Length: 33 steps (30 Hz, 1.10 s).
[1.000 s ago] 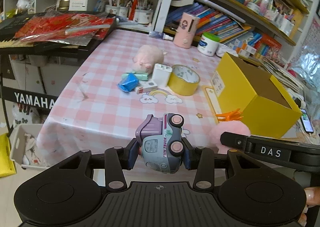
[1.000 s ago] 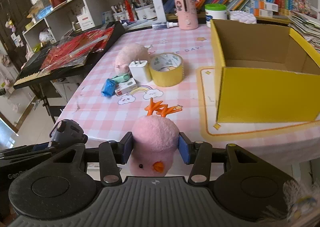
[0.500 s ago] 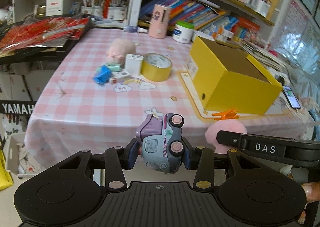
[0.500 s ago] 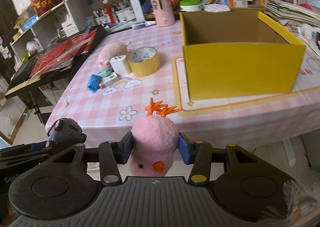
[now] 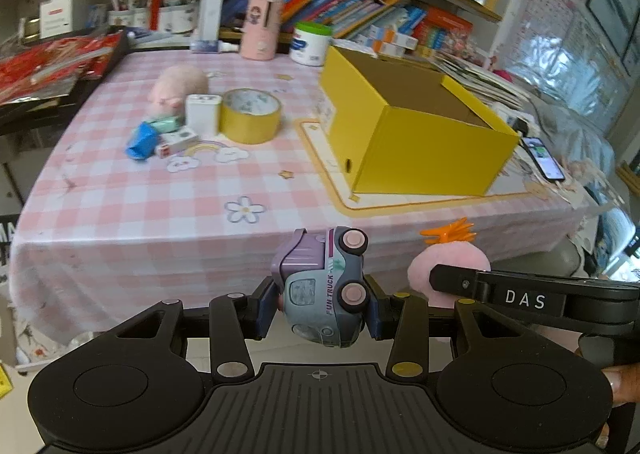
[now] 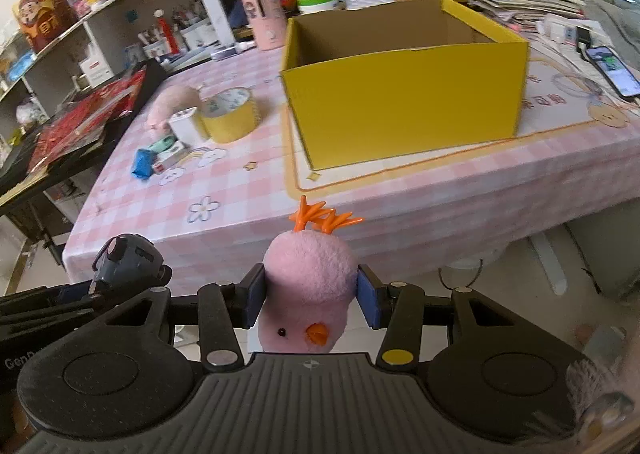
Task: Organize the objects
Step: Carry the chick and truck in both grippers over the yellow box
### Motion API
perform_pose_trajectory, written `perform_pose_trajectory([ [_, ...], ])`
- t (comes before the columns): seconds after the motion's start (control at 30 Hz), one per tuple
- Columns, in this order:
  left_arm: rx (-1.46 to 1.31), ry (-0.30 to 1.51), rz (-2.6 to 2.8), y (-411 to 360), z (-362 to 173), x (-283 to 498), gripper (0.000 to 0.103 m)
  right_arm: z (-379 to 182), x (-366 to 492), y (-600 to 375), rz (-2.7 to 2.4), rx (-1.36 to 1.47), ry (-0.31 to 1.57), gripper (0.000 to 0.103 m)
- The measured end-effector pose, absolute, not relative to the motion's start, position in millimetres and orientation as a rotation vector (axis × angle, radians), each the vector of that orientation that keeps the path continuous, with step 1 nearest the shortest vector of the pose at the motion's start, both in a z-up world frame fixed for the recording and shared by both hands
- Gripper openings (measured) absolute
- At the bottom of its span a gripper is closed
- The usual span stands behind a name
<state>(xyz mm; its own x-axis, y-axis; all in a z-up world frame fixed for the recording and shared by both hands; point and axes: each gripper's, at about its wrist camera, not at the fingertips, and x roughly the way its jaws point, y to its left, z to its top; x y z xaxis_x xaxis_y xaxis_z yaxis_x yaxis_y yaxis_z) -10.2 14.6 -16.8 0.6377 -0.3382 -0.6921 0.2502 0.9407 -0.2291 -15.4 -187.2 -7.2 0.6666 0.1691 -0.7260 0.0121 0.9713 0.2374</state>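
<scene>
Left wrist: toy truck (image 5: pixel 320 294) nose-down, wheels rightward.

I'm seeing bright, soft daylight coming in from the window (image 5: pixel 592 66) at right, glaring a bit, with only faint shadows on the tablecloth (image 5: pixel 160 222). Fisheye is bending the shelves (image 6: pixel 100 6) at the edges, and motion blur is softening the background.
</scene>
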Motion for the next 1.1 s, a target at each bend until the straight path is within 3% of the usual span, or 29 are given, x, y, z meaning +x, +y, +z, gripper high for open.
perform_pose_trajectory([
  [1.1, -0.059, 0.793, -0.484, -36.3, -10.0, 1.5, 0.042, 0.1, -34.0, -237.3, -0.063, 0.273, 0.809, 0.045],
])
